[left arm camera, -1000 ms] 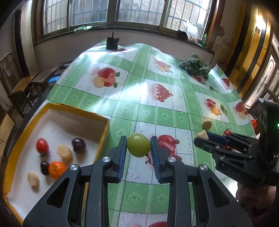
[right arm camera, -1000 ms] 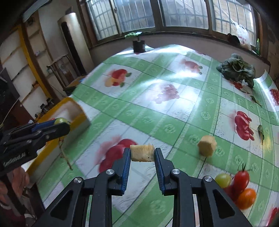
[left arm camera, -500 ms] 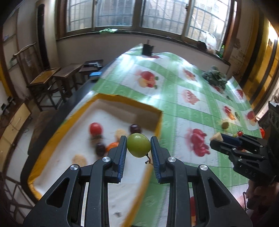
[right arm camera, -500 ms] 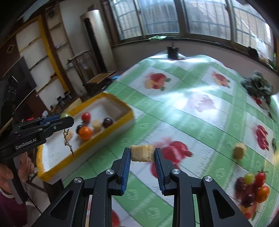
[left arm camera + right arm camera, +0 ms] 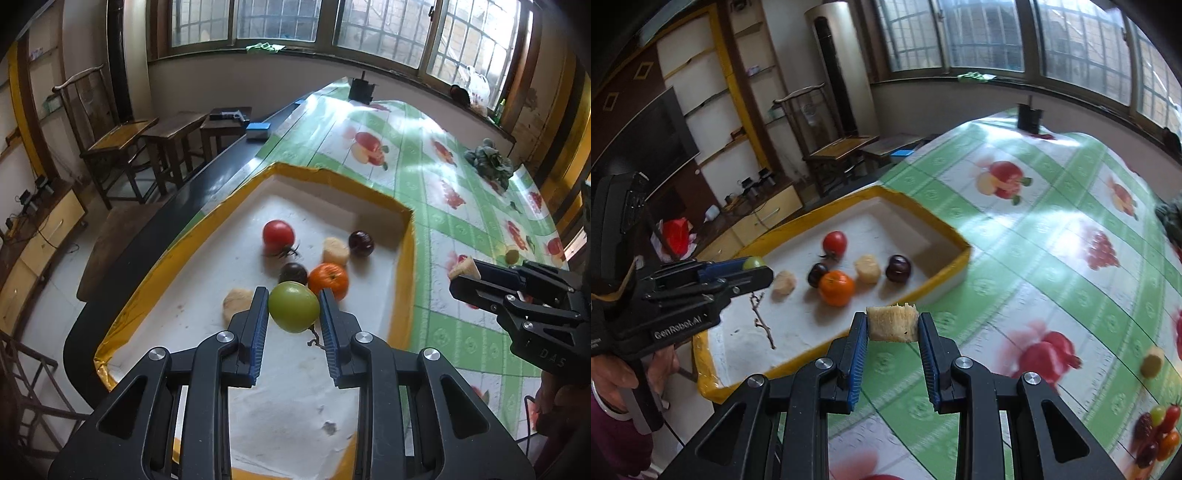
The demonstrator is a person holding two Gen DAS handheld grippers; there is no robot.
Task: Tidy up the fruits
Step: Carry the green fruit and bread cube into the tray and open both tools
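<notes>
My left gripper (image 5: 293,308) is shut on a green tomato (image 5: 293,305) with a dangling stem, held above the white tray (image 5: 404,251) with a yellow rim. The tray holds a red tomato (image 5: 278,234), an orange (image 5: 328,280), two dark plums (image 5: 361,243), and pale fruit chunks (image 5: 335,251). My right gripper (image 5: 893,326) is shut on a pale fruit chunk (image 5: 893,325), held over the tablecloth just beside the tray's near rim (image 5: 945,275). The left gripper also shows in the right wrist view (image 5: 753,269).
A green fruit-print tablecloth (image 5: 1052,240) covers the table. A loose pale chunk (image 5: 1151,365) and a pile of small tomatoes (image 5: 1156,432) lie at the right. A leafy vegetable (image 5: 489,162) sits far back. Chairs (image 5: 114,147) stand left of the table.
Both grippers have moved left toward the tray with their fruit. The left gripper now hangs over the tray's inside; the right has come closer to the tray rim.
</notes>
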